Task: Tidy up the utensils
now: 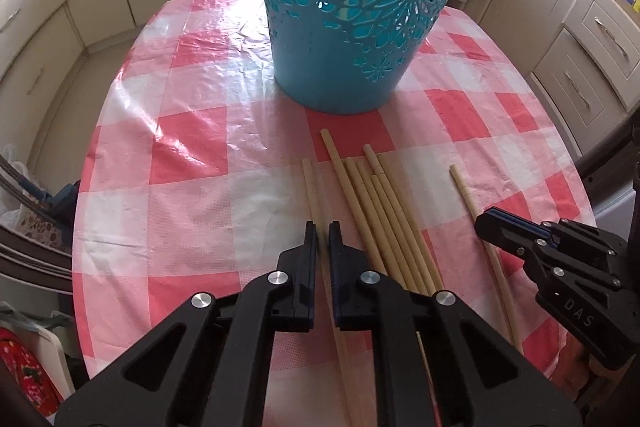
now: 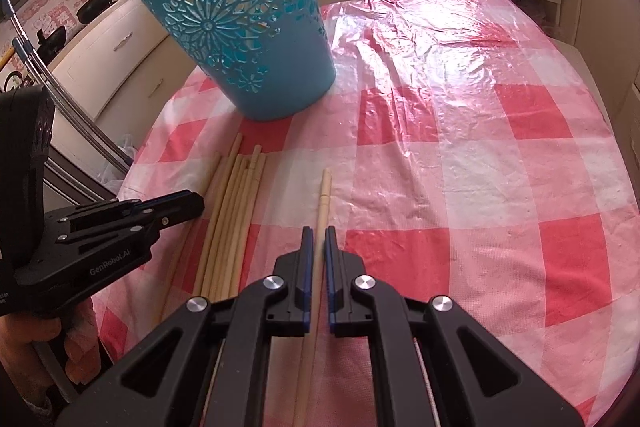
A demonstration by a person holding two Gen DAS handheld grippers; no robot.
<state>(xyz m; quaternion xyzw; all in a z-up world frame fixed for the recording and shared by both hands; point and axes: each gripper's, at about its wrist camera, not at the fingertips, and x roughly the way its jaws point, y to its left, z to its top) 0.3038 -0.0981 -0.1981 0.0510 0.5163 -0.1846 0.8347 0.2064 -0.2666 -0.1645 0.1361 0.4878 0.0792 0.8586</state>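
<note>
A teal cut-out basket (image 1: 352, 7) stands upright on the checked tablecloth (image 1: 192, 155), also in the right wrist view (image 2: 248, 27). Several long bamboo chopsticks (image 1: 380, 211) lie bundled in front of it. My left gripper (image 1: 323, 231) is closed around the leftmost chopstick (image 1: 310, 187), which runs between its fingers. My right gripper (image 2: 319, 235) is closed around a separate chopstick (image 2: 325, 195) lying right of the bundle (image 2: 236, 207); the same chopstick shows in the left wrist view (image 1: 466, 195). Each gripper shows in the other's view: right (image 1: 492, 223), left (image 2: 188, 203).
The table is oval with a pink-and-white plastic cloth (image 2: 480, 147). Cream kitchen cabinets (image 1: 592, 47) surround it. Pans (image 2: 96, 3) hang at the left wall. Bags and clutter (image 1: 24, 211) sit beside the table's left edge.
</note>
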